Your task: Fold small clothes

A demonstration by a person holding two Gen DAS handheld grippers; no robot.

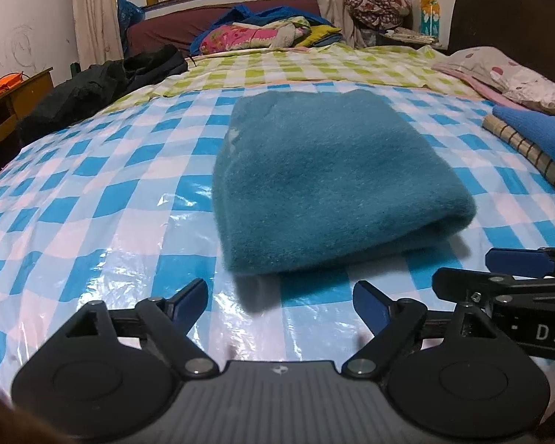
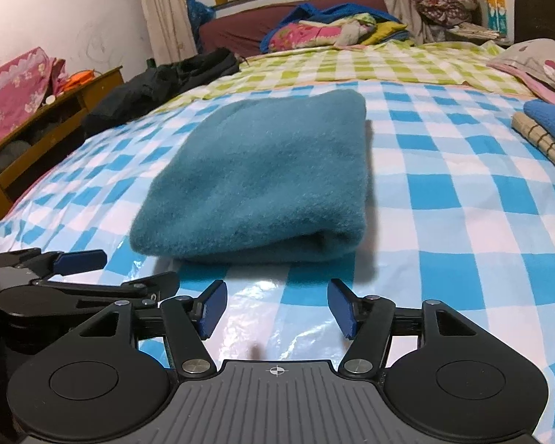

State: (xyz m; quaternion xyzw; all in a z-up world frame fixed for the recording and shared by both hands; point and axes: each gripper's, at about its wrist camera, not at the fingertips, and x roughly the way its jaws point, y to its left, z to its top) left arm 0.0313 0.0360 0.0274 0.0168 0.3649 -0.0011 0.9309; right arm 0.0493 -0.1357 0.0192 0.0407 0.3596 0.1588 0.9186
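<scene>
A teal fuzzy garment [image 1: 325, 181] lies folded into a thick rectangle on the blue-and-white checked plastic sheet [image 1: 92, 199] that covers the bed. My left gripper [image 1: 281, 305] stands open just short of its near edge, with nothing between the blue pads. In the right wrist view the same folded garment [image 2: 262, 177] lies ahead, and my right gripper [image 2: 277, 307] is open in front of its near fold, also holding nothing. Each gripper shows in the other's view: the right gripper [image 1: 514, 270] at the right edge, the left gripper [image 2: 81, 270] at the left edge.
A stack of folded clothes [image 1: 532, 140] with a blue knit on top sits at the right. A pillow [image 1: 507, 74] lies beyond it. Dark clothing [image 1: 103, 85] is heaped at the far left, colourful bedding [image 1: 262, 33] at the back, a wooden cabinet [image 2: 48, 125] left of the bed.
</scene>
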